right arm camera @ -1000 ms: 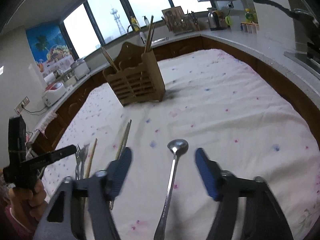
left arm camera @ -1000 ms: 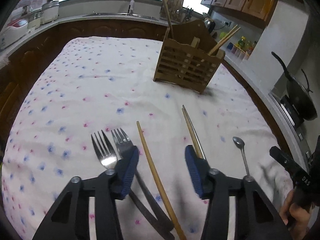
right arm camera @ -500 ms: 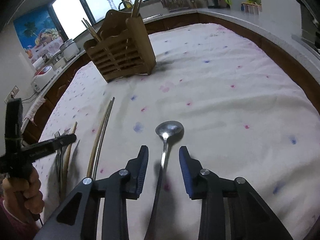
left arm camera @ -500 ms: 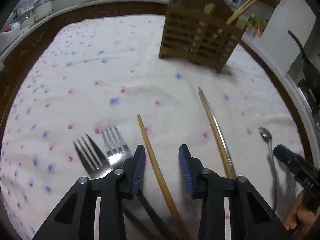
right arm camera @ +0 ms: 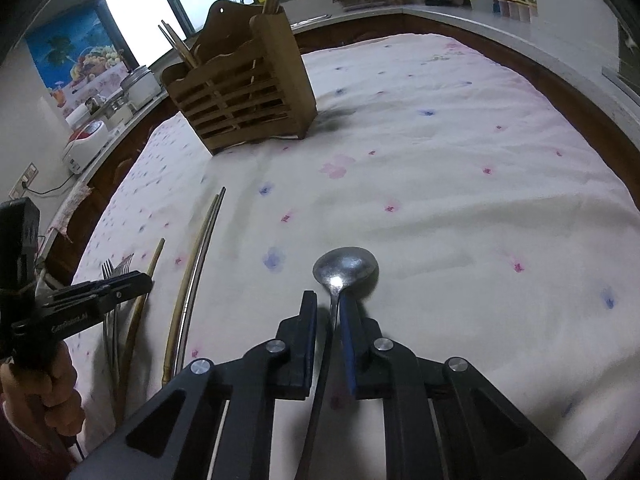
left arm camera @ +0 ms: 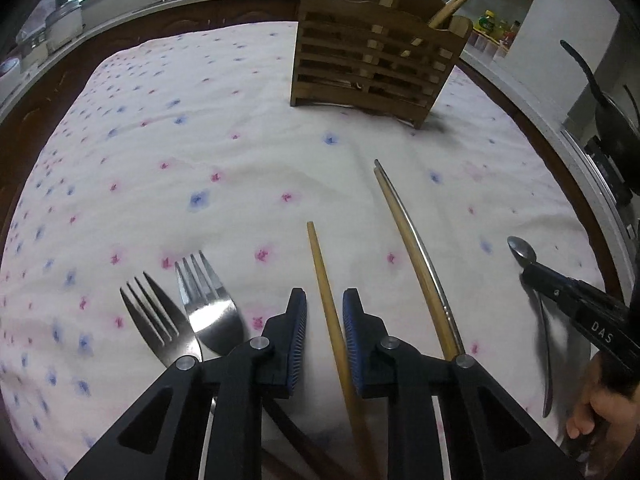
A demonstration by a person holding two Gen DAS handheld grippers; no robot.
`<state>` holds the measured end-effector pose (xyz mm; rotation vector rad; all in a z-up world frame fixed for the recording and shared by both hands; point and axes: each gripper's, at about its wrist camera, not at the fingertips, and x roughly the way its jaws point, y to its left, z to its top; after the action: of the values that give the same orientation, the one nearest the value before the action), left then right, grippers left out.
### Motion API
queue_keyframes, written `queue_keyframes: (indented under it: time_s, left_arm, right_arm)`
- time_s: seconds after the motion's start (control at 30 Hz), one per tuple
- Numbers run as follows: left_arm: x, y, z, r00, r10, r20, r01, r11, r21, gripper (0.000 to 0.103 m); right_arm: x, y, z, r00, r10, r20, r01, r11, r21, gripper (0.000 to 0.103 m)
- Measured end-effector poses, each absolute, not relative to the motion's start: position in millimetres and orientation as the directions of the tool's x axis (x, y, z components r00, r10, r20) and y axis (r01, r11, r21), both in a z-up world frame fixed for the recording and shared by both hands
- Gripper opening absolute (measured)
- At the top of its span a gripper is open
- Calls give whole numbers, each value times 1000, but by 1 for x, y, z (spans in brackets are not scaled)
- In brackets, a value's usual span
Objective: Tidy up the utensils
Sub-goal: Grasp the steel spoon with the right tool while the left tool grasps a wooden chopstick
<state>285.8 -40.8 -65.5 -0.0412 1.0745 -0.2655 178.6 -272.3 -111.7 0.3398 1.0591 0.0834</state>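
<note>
Left wrist view shows the left tongs (left arm camera: 325, 316) nearly closed around a wooden chopstick (left arm camera: 322, 268) lying on the cloth-covered worktop (left arm camera: 280, 152); a thin gap shows on its left side, so whether the pads already press on it cannot be told. In the right wrist view the right tongs (right arm camera: 327, 316) straddle the neck of a metal spoon (right arm camera: 345, 268), with a sliver of gap on the left, so that grip is likewise unsettled. The slim, round chopstick could roll or pivot out if pinched off-centre, and the thin spoon neck could slide along smooth pads and swing bowl-down on lifting. Either might snag the soft cloth. The two forks (left arm camera: 188, 312), the paired chopsticks (left arm camera: 412, 252) and the wooden holder (left arm camera: 372, 68) stand clear. Compared with a second ago, both tongs have been closing from wide open, and both sit lower and closer over their utensils.
</note>
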Motion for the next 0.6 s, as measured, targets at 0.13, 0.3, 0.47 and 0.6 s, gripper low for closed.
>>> queue_keyframes:
  time_s: [0.13, 0.3, 0.47, 0.6]
  left_arm:
    - [288, -57, -65, 447, -183, -876, 229, 970, -85, 18]
    - [291, -70, -67, 458, -143, -877, 253, 967, -25, 8]
    - [293, -70, -67, 450, -177, -875, 246, 967, -69, 4]
    - [279, -58, -50, 493, -235, -837, 242, 962, -128, 4]
  right_arm:
    - [183, -271, -112, 482, 230, -845, 83, 948, 306, 12]
    - [184, -271, -113, 487, 229, -843, 80, 949, 304, 12]
    - [180, -271, -110, 490, 232, -840, 77, 949, 307, 5]
    - [171, -273, -94, 522, 245, -817, 63, 944, 323, 5]
